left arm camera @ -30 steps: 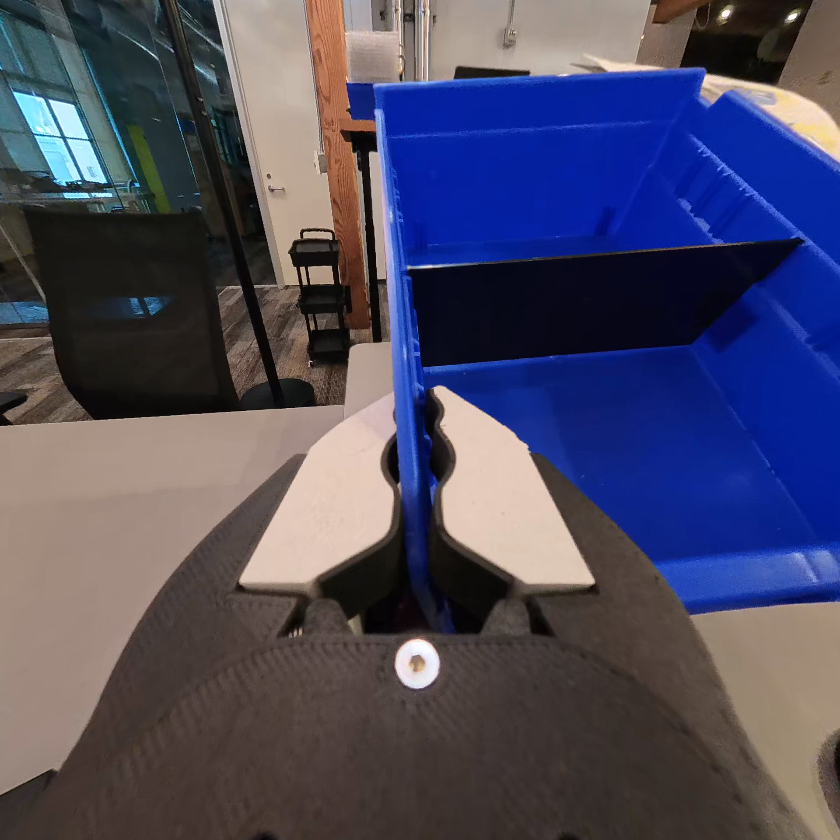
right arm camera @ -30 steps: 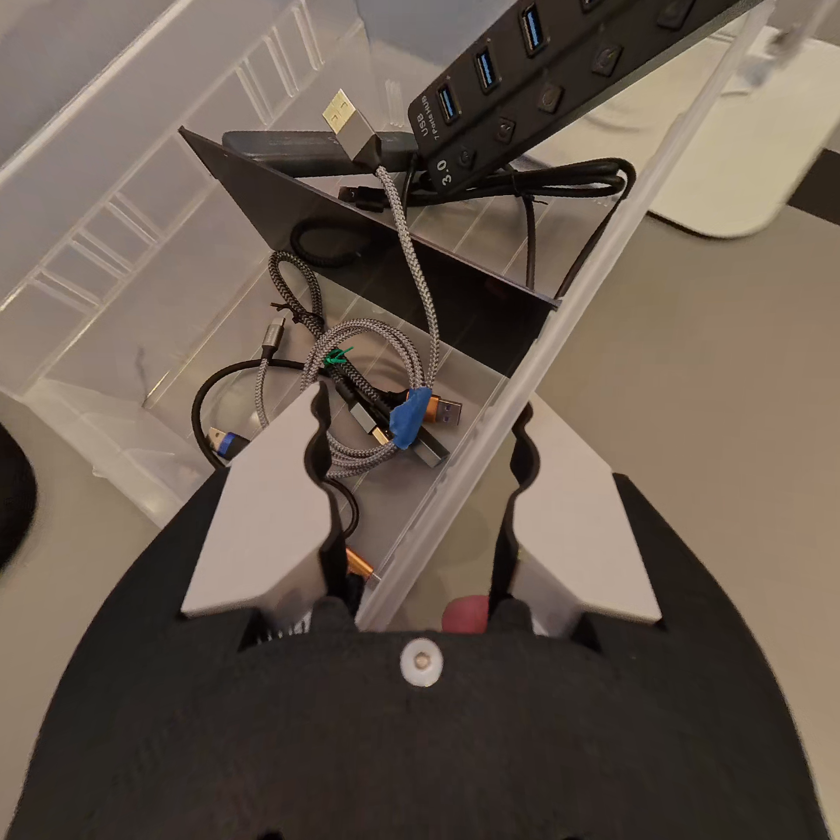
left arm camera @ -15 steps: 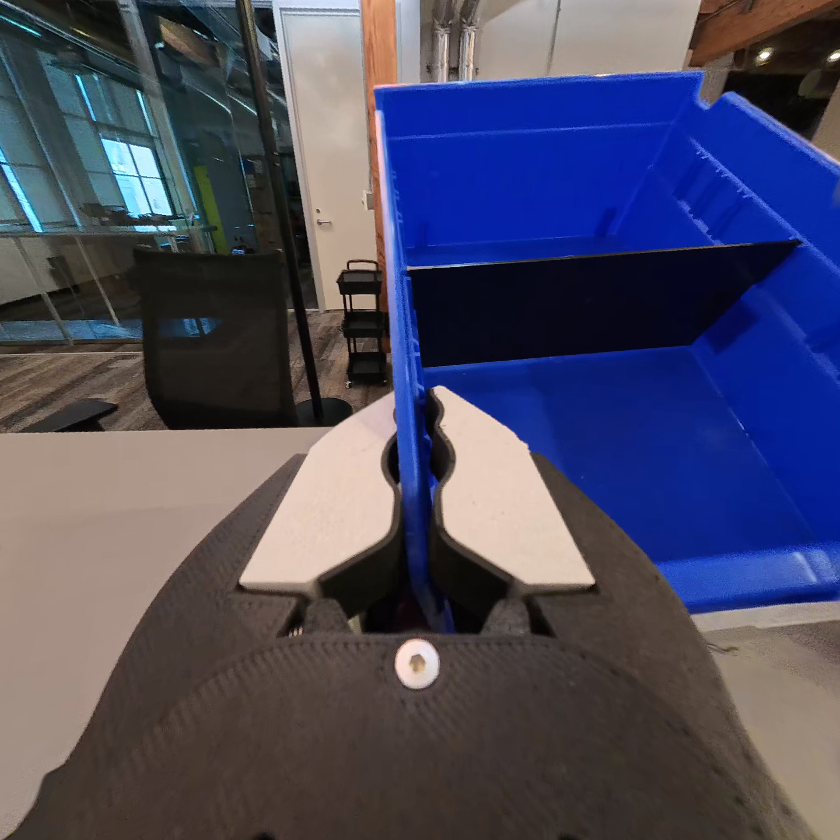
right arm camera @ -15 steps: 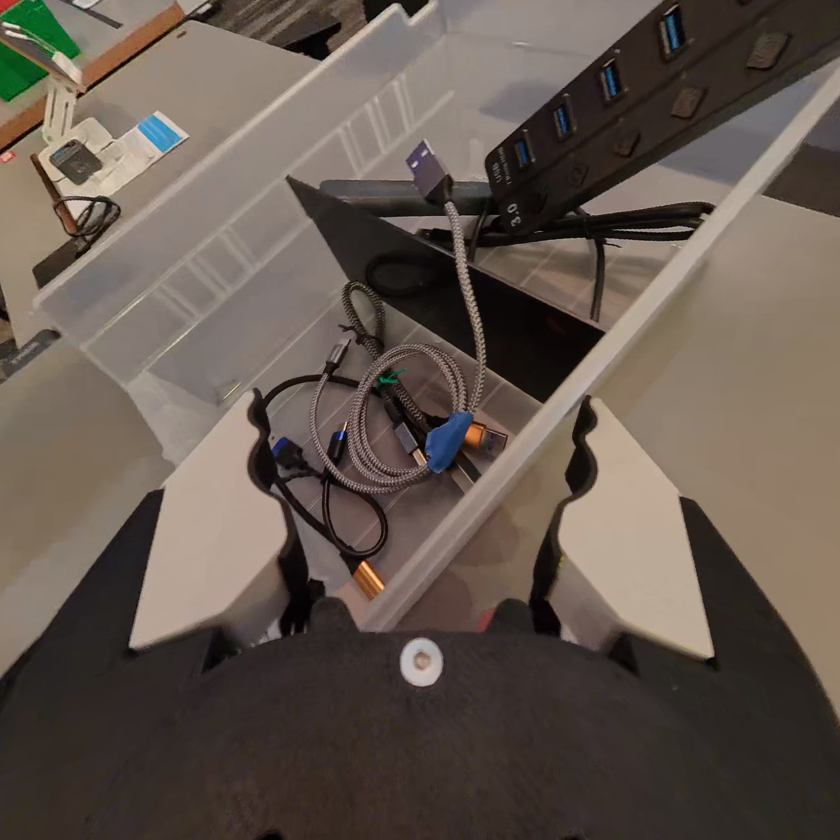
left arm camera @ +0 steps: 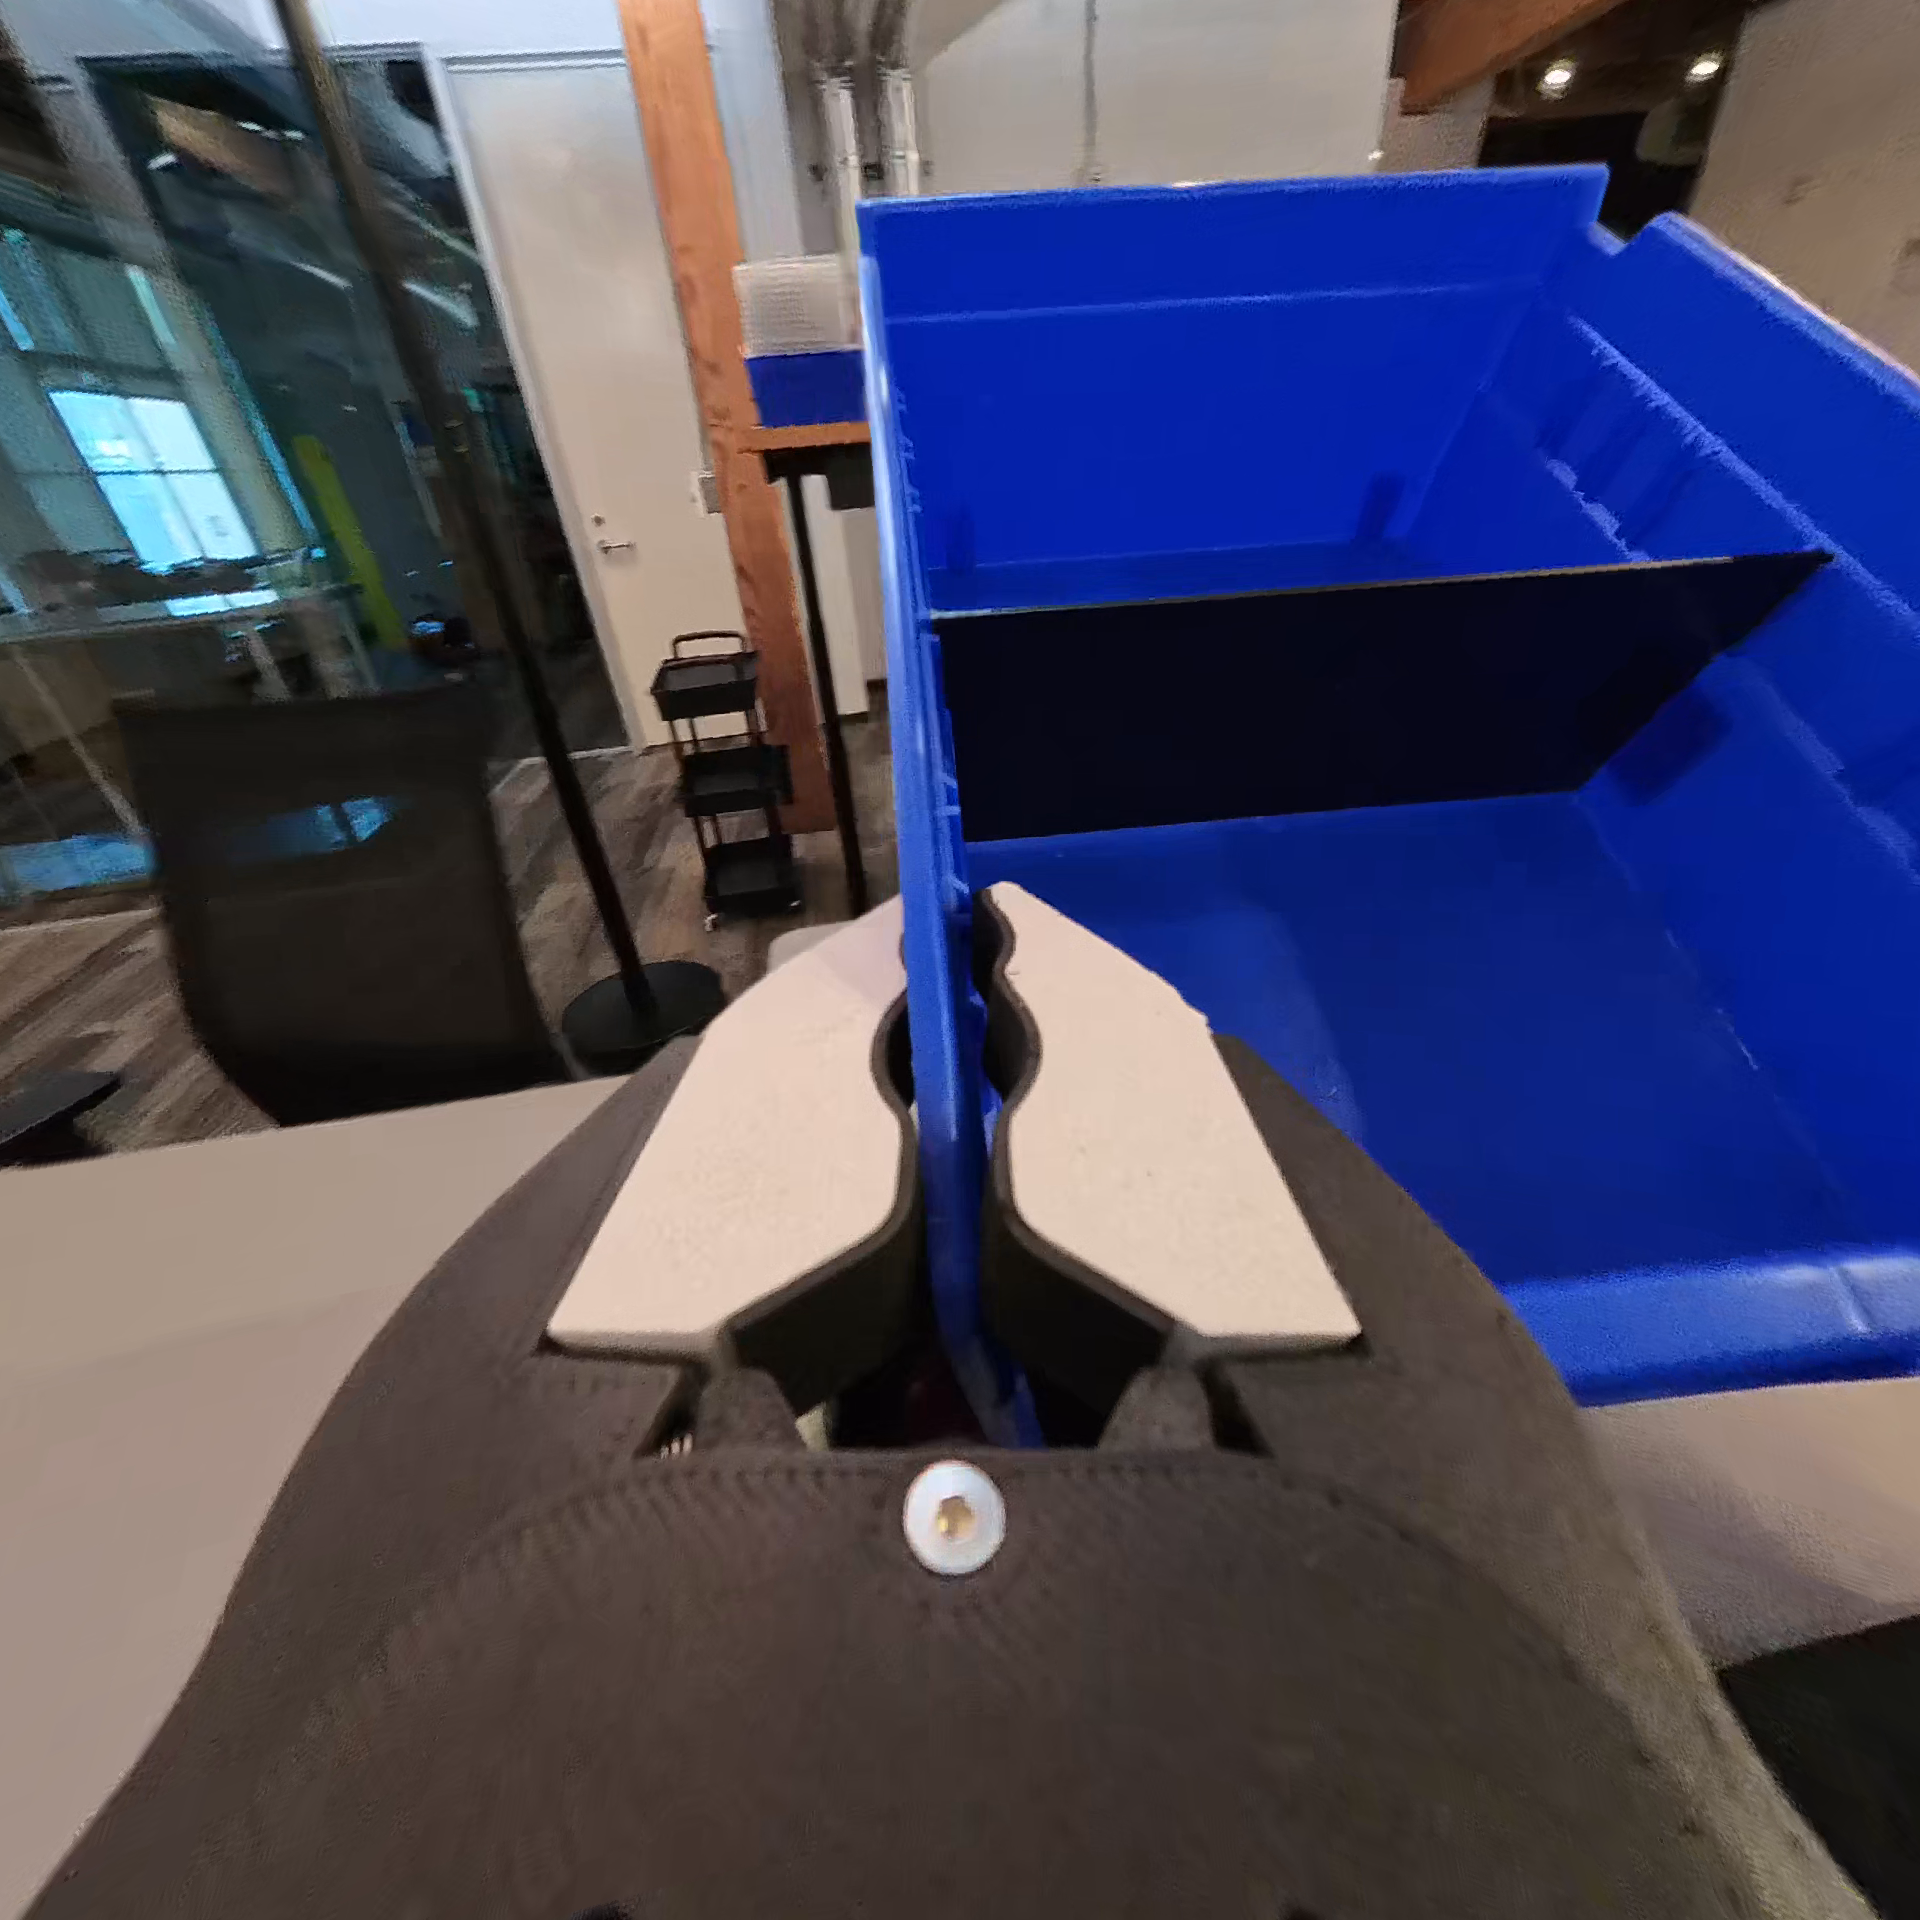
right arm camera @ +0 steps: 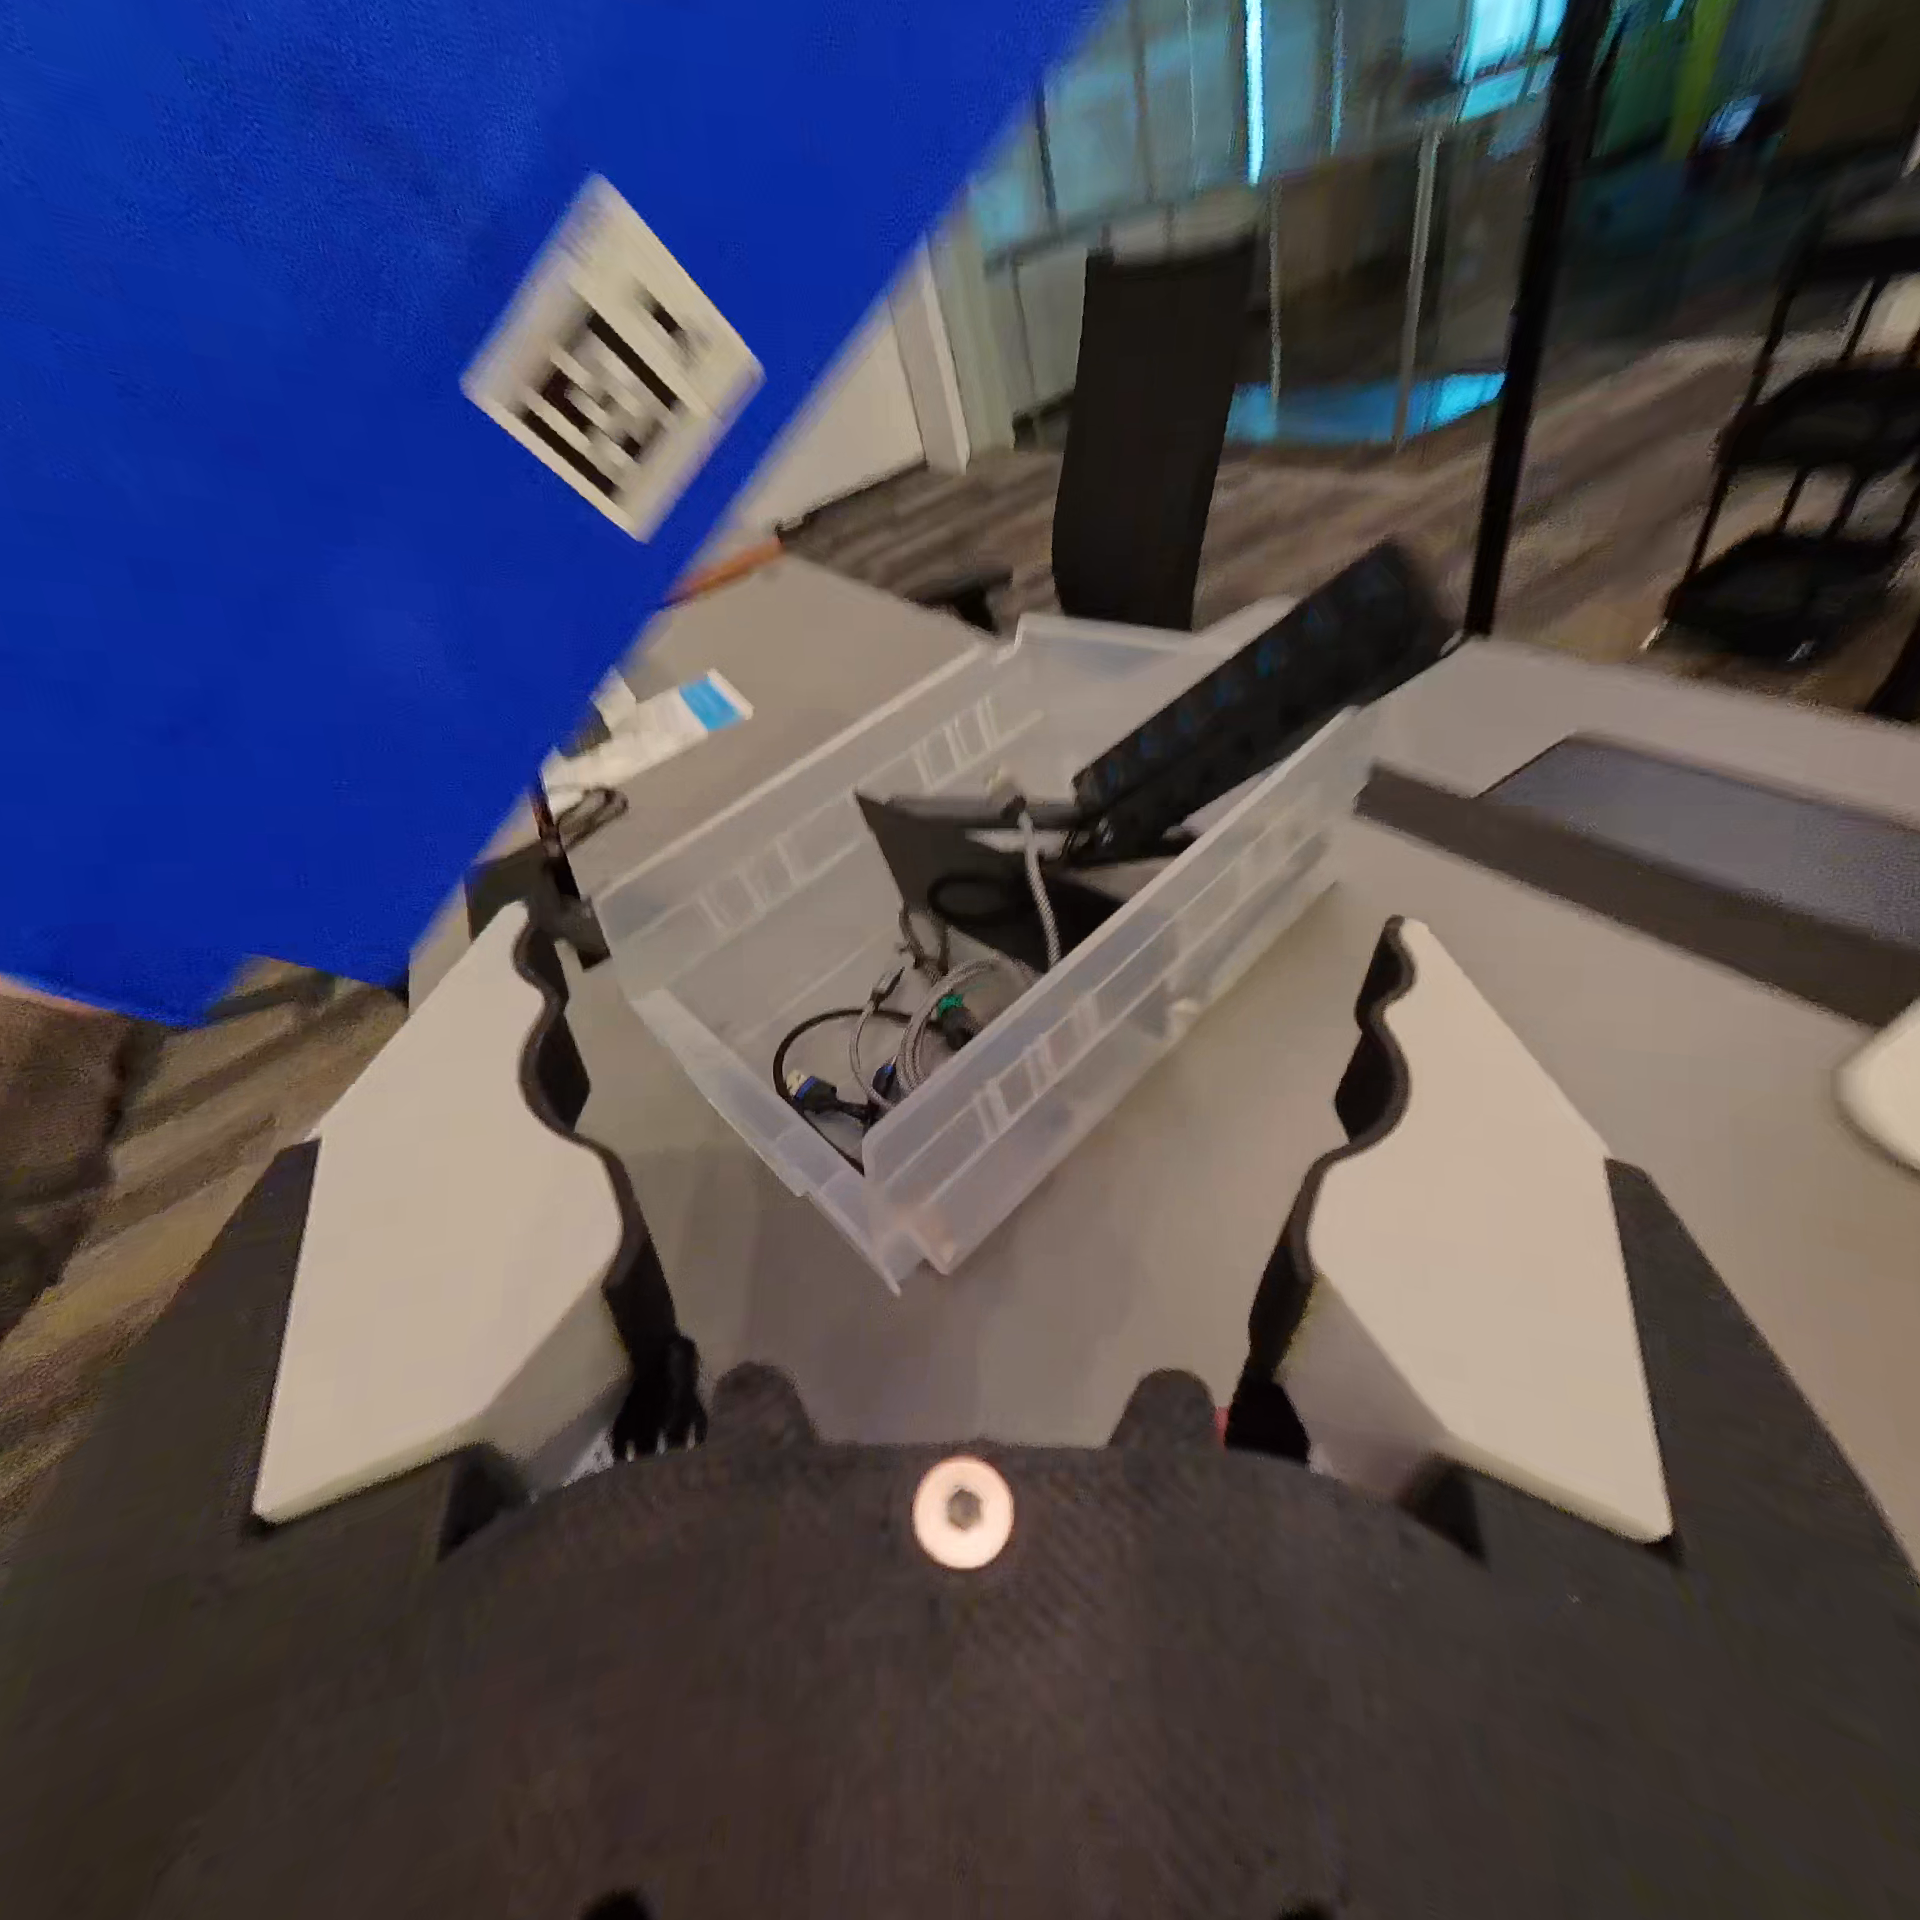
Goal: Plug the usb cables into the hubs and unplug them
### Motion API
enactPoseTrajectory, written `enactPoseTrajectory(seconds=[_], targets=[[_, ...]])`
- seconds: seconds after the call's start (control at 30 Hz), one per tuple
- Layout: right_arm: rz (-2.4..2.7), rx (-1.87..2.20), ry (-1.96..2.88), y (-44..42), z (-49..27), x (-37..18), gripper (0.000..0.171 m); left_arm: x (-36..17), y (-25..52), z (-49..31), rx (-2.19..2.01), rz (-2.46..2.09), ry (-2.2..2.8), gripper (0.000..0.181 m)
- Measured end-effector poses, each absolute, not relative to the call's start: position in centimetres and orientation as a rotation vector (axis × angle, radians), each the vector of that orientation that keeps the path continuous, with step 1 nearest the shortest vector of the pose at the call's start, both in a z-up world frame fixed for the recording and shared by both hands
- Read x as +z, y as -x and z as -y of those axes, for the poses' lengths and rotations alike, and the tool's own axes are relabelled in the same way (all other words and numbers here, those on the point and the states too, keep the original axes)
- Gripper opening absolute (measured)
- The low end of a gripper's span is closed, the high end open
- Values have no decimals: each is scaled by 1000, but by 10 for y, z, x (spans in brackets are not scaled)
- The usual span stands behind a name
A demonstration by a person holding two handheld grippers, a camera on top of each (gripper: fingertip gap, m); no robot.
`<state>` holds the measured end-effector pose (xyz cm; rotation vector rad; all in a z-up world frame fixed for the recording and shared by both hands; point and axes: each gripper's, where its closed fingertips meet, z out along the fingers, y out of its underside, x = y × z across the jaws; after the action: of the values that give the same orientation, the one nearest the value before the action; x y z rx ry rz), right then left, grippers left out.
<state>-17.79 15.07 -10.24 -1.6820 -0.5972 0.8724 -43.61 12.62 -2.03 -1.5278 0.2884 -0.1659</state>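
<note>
My left gripper is shut on the left side wall of a blue bin and holds it up off the table. A black divider splits the bin, and nothing shows in it. The same bin fills the upper left of the right wrist view, with a white coded sticker on it. My right gripper is wide open and empty, back from a clear plastic bin on the grey table. That bin holds several coiled usb cables and a black usb hub that leans on its rim.
A dark mat lies on the table right of the clear bin. Papers and a small stand lie behind it on the left. A black chair, a black cart and glass walls stand beyond the table edge.
My right gripper opened wide and pulled back up from the clear bin's wall, so the bin now lies farther off. My left gripper kept its grip on the blue bin and swung it.
</note>
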Motion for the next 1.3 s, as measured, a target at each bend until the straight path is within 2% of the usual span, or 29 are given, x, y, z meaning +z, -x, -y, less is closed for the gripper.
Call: enactPoseTrajectory(seconds=[0.13,0.27,0.43,0.5,0.53,0.6,0.7,0.77,0.87,0.93,1.03,1.1,1.3], targets=[[559,782,1535,89,-110,-46,141,-11,325,-150,-254,-412,1530,5],[495,645,1483,4,-71,-27,142,-18,188,-171,-348,-558,1549,5],[294,575,1499,-113,-56,-38,131,-51,39,-196,-550,-627,1609,6],[201,540,1504,-159,-54,-47,119,-66,-12,-203,-593,-644,1628,5],[160,544,1504,-181,-52,-51,118,-75,-36,-205,-620,-657,1640,5],[101,498,1508,-222,-48,-61,130,-92,-82,-208,-640,-682,1663,5],[50,415,1541,-268,-46,-83,128,-122,-143,-211,-637,-710,1706,5],[65,373,1603,-284,-53,-106,128,-144,-180,-209,-651,-728,1740,5],[83,240,1698,-314,-67,-140,116,-173,-228,-197,-642,-768,1768,5],[12,196,1741,-343,-76,-160,122,-190,-252,-188,-612,-776,1789,5],[-68,252,1769,-378,-83,-181,115,-208,-273,-182,-602,-713,1824,7],[-90,278,1784,-398,-86,-191,106,-219,-287,-174,-634,-692,1853,16],[-134,230,1879,-459,-101,-214,107,-216,-336,-134,-791,-704,1840,55]])
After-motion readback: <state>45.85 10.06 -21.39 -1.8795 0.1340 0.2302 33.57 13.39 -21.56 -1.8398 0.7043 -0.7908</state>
